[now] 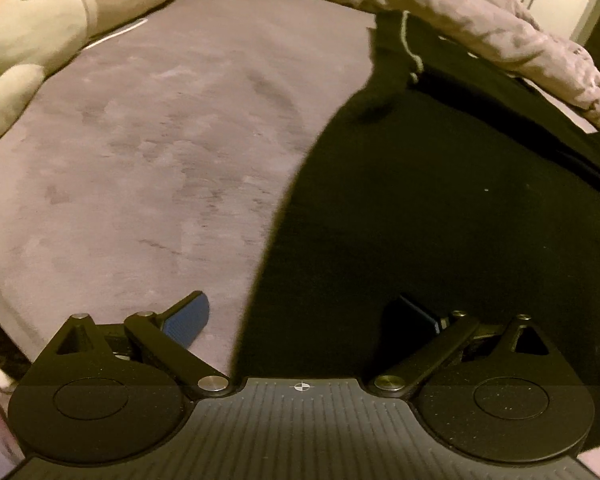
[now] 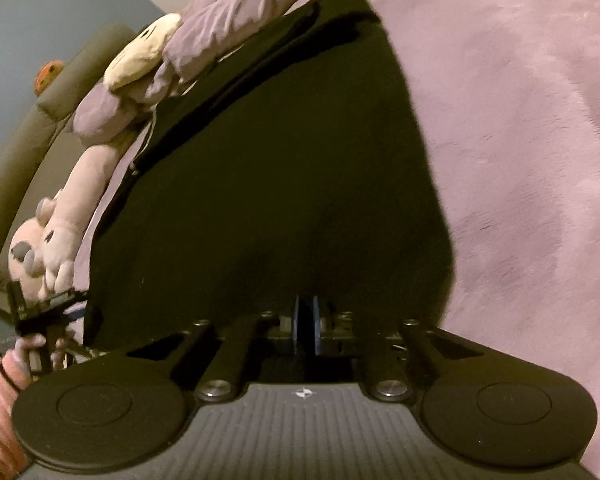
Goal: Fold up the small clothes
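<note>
Mauve plush bedding [image 1: 140, 152] carried a black garment [image 1: 440, 208], spread flat for folding. We held our left gripper [image 1: 300, 316] over its edge, jaws spread, while our right gripper [image 2: 306, 328] had jaws pressed together at the garment's near edge, apparently pinching it.

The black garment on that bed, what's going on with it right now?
A person is working on a black fabric garment spread flat on a mauve plush blanket, holding a gripper in each hand. The right gripper is shut at the garment's near edge; whether cloth is pinched is unclear. The left gripper is open, straddling the garment's side edge, one finger on the blanket. A cream plush toy and a crumpled mauve duvet lie beyond. No fold is made yet.
</note>
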The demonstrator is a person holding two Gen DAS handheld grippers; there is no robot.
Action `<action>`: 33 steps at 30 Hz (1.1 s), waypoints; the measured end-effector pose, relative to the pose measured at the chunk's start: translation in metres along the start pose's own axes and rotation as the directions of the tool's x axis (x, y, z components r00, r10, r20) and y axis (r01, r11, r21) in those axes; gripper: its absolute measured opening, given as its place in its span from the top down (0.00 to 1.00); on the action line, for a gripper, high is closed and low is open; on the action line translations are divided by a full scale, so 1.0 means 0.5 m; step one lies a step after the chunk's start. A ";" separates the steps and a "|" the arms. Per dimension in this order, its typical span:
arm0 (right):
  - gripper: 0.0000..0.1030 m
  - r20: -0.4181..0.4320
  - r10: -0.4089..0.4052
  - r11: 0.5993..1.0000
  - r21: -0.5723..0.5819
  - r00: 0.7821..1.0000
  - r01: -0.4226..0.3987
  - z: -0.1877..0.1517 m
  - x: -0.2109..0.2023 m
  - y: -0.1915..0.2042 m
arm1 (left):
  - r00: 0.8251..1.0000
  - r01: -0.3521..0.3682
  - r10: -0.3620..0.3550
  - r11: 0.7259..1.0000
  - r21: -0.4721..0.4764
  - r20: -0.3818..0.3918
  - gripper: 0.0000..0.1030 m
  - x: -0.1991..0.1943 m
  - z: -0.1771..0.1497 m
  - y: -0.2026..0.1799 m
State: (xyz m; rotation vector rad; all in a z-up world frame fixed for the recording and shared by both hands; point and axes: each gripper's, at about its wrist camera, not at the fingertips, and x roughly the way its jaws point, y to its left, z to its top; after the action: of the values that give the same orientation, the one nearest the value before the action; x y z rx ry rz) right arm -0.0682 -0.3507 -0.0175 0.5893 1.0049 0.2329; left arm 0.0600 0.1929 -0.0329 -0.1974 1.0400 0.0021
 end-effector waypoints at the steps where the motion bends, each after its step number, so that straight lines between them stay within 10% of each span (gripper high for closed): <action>1: 0.94 0.001 0.002 1.000 -0.003 1.000 -0.002 -0.001 0.003 0.004 | 1.000 0.007 -0.007 1.000 0.004 -0.001 0.06 0.001 0.001 -0.002; 7: 0.92 0.044 -0.036 0.999 0.012 0.998 0.036 0.016 -0.008 0.008 | 0.998 0.056 -0.056 0.998 0.016 -0.026 0.26 -0.007 0.007 0.000; 11: 0.62 0.128 -0.119 0.992 0.051 0.985 0.113 0.039 -0.050 -0.018 | 0.997 0.066 -0.065 0.997 0.032 -0.037 0.22 -0.011 0.003 0.010; 16: 0.52 0.153 -0.158 0.986 0.076 0.975 0.147 0.043 -0.070 -0.058 | 0.994 0.102 -0.101 0.995 0.014 -0.043 0.08 -0.008 0.001 0.008; 27: 0.49 0.141 -0.061 0.991 0.126 0.988 0.043 0.064 -0.012 -0.086 | 0.996 0.083 -0.081 0.996 0.038 -0.046 0.15 0.001 0.006 -0.024; 33: 0.71 0.063 0.004 0.996 0.091 0.998 -0.009 0.029 0.017 -0.061 | 0.996 0.082 -0.081 0.996 0.029 -0.043 0.24 -0.001 0.003 -0.024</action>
State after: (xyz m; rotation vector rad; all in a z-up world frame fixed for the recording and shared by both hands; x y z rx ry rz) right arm -0.0537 -0.3770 -0.0351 0.6790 0.9566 0.1738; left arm 0.0621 0.1816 -0.0298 -0.2121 1.0720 -0.0922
